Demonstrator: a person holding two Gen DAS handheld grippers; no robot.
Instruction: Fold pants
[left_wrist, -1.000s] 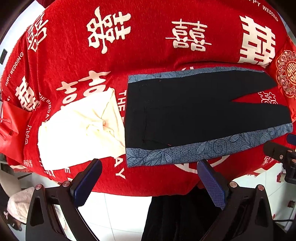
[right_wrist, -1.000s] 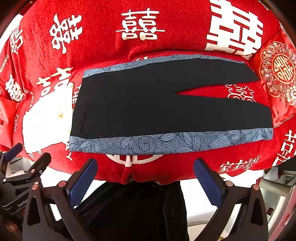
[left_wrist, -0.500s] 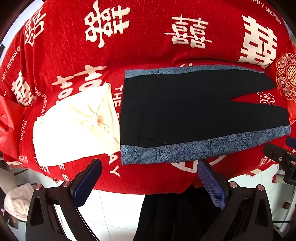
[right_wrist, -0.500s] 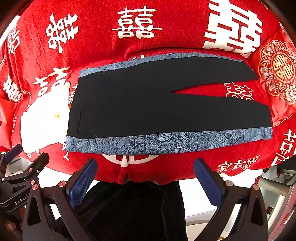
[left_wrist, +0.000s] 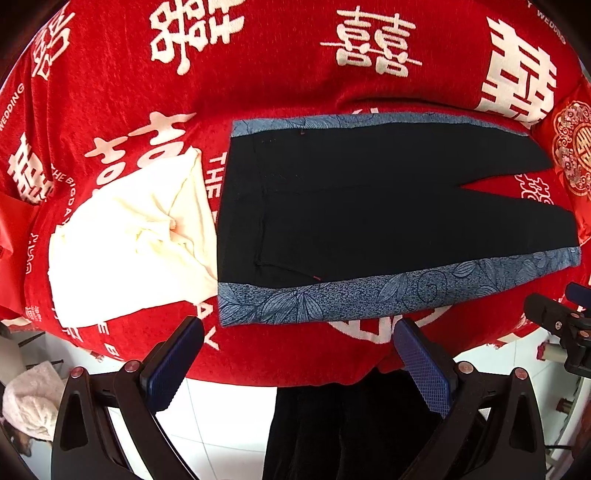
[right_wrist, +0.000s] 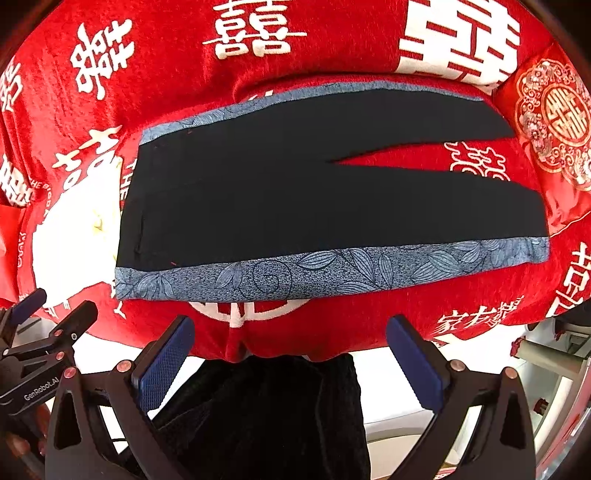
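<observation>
Your left gripper (left_wrist: 297, 354) hangs with its fingers spread wide and nothing between them, and your right gripper (right_wrist: 290, 350) is the same — pads apart, empty, both short of the near edge of the red cloth (left_wrist: 277, 74). Just beyond the fingertips lie the pants (left_wrist: 369, 206), flat on that cloth, black with a blue leafy stripe (left_wrist: 369, 295) along the near side. Their long axis runs across you: waistband to the left, the two legs splitting toward the right. So the left gripper sits nearer the waist corner, and the right gripper faces the middle of the stripe, with the leg ends farther off to its right. The near stripe is the closest edge for both hands; I'd judge the first fold turns on taking that long edge at two spread points and carrying it away from you over the far leg. A cream cloth (left_wrist: 129, 243) touches the waistband on the left — keep the left fingers off it.
</observation>
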